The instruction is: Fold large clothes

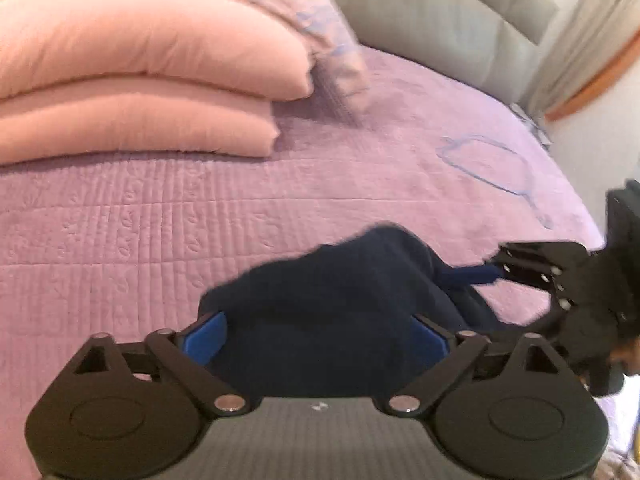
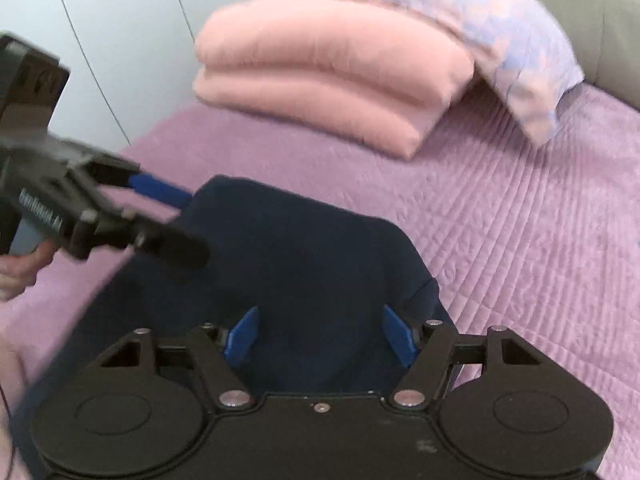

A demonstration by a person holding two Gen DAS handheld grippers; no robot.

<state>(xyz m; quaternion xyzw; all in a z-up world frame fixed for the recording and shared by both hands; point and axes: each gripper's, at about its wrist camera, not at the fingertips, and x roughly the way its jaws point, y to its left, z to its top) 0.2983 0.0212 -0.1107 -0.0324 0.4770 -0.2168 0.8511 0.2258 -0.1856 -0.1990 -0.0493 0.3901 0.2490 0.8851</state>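
- A dark navy garment [image 2: 304, 264] lies bunched on the purple quilted bedspread [image 1: 160, 216], well short of the folded pink blankets [image 1: 132, 92] stacked toward the headboard end.
- The left gripper [image 1: 320, 334] has its blue pads [image 1: 202, 338] spread wide, with navy cloth lying between them.
- The right gripper [image 2: 320, 338] is likewise spread, fingers [image 2: 244, 334] flanking a fold of the cloth; whether either presses it cannot be told.

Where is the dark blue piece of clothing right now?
The navy garment lies bunched on the purple quilted bedspread, near both views' bottom, between the wide-apart fingers of the right gripper and left gripper, in front of the folded pink blanket.
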